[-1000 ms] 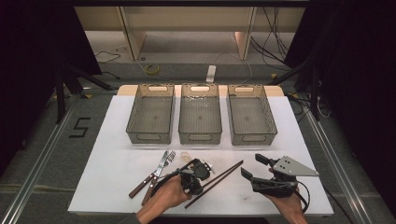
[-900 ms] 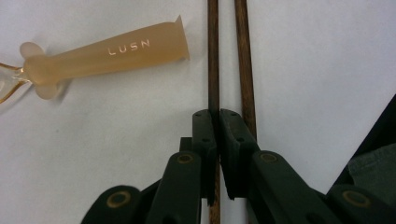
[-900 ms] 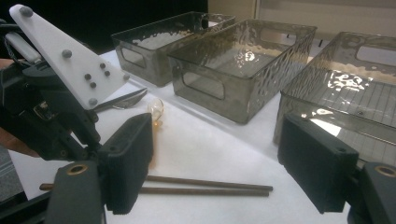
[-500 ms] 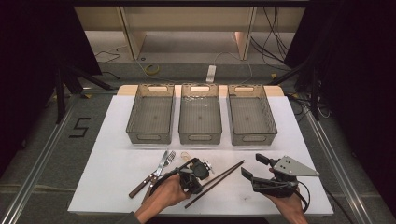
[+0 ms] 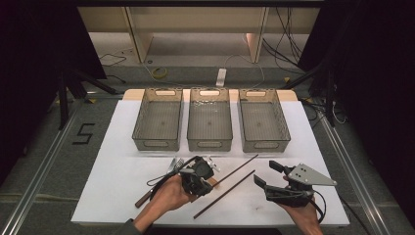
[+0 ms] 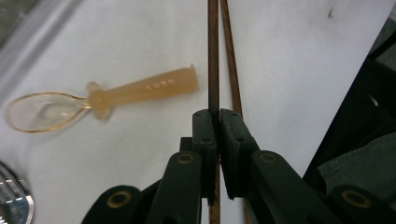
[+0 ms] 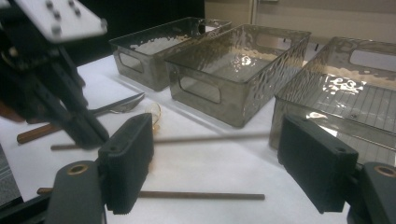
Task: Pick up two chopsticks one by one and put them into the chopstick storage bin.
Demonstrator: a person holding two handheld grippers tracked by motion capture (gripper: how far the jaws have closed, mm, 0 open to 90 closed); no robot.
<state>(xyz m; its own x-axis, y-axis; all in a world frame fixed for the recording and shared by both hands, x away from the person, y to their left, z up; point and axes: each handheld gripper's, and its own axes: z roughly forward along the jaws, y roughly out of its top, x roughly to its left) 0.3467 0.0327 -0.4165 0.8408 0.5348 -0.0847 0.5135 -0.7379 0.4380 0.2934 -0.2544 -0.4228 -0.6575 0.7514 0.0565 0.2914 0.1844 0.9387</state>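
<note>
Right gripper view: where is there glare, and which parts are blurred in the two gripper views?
Right gripper view: glare lies on the floors of the clear bins, and the near jaws look soft. Left gripper view: the amber spoon is slightly blurred, while the chopstick in the left gripper is sharper.

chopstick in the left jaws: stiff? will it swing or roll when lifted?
Likely stiff: the chopstick runs dead straight, looks like wood. The left gripper pinches it near one end by the high view, with most of the length beyond the jaws, so it may pivot or droop. Thin and seemingly round, it could roll if dropped on the white table.
</note>
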